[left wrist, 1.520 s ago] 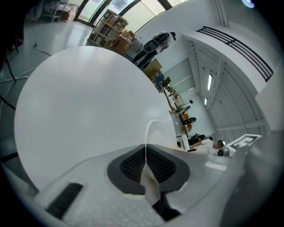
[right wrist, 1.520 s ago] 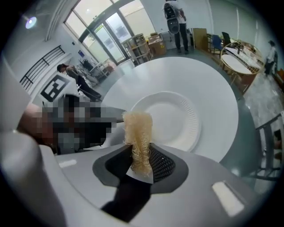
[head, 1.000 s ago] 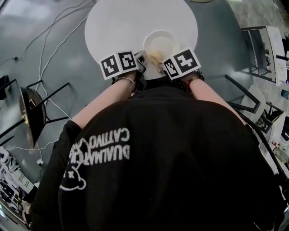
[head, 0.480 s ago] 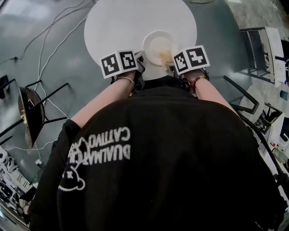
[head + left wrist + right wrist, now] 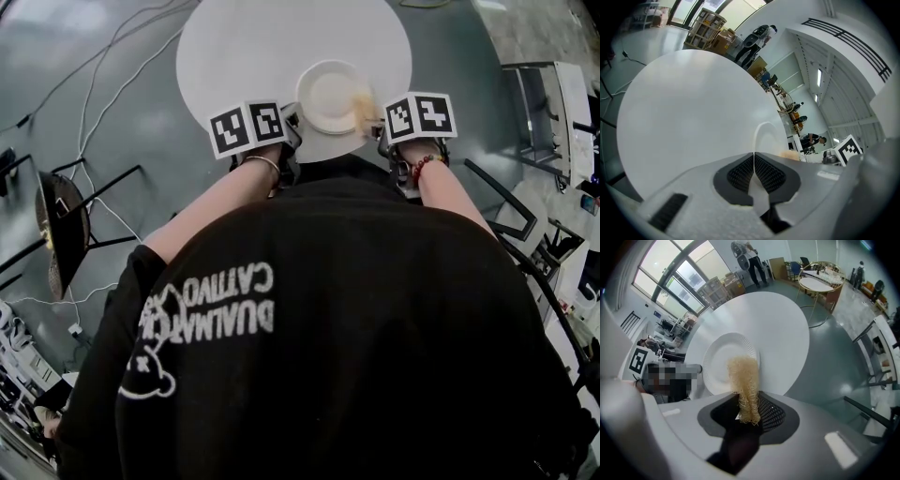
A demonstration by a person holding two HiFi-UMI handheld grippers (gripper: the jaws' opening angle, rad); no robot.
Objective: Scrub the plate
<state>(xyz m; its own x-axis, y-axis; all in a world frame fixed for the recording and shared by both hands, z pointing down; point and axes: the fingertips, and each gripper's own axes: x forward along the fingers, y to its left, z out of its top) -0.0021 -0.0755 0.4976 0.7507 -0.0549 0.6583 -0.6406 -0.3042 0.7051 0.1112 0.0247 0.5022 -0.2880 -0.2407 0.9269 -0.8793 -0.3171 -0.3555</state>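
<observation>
Fingers of right gripper [image 5: 749,411] clamped shut on tan fibrous scrubber [image 5: 743,376]; tuft pointed forward, at right rim of plate [image 5: 723,365]. Fingers of left gripper [image 5: 753,161] nearly closed, pinching plate's near-left rim. Plate sat on round white desk [image 5: 244,47], near its front edge. Plate face lay ahead-left of scrubber. Right gripper view showed whole plate face; left gripper view showed only thin edge-on arc.
</observation>
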